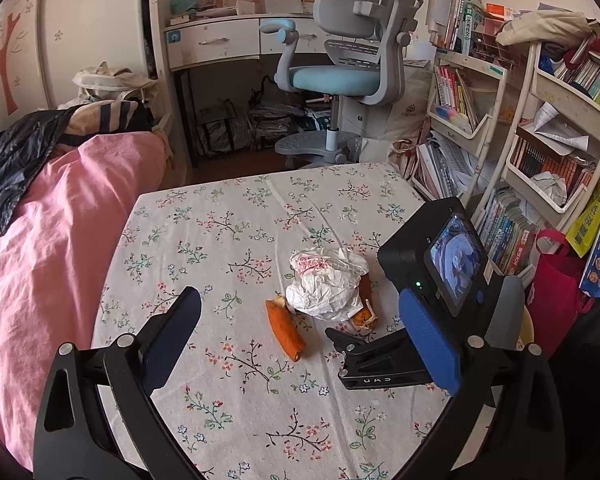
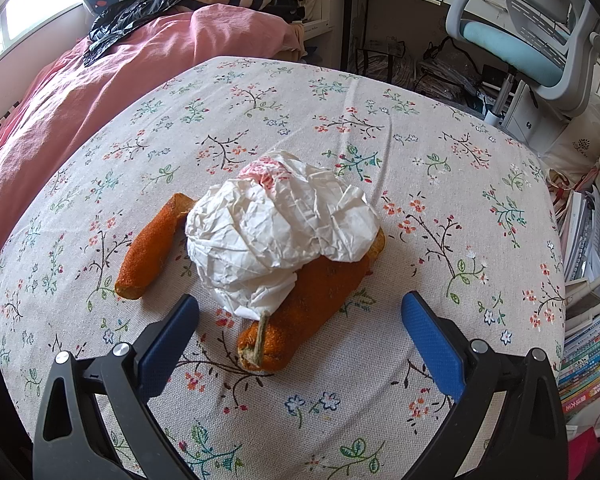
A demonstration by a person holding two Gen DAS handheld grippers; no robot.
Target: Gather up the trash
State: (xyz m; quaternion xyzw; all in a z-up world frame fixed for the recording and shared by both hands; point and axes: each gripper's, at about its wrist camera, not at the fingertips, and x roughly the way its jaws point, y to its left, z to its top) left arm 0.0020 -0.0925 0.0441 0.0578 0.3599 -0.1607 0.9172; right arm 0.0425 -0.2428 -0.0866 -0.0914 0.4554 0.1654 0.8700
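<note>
Right claw (image 2: 300, 320) stands wide open and holds nothing; its two blue pads frame the lower centre of the right wrist view, with the near end of the larger orange peel (image 2: 300, 312) lying between them but apart from both. Left claw (image 1: 300, 344) is likewise spread wide and empty, hanging above the tabletop (image 1: 220, 420) in the lower part of its frame, with the right device's camera body crossing in front of its right pad.

Trash sits mid-frame on the floral cloth: a crumpled white wrapper (image 2: 280, 224) with red print rests on top of the larger peel, and a smaller orange peel (image 2: 152, 248) lies at its left, its far end touching or tucked under the wrapper edge.

Risks, as judged:
- Closing on the peel's near end alone would likely let the wrapper slide off as it lifts, since it only rests there.
- The peel looks thin and curved; a pinch at the stem tip may tear or slip.
- Pads pressed too low could catch the cloth and drag it.
- The two devices are near each other; a sideways move could knock them together.

No bin is clearly identifiable in either view.
</note>
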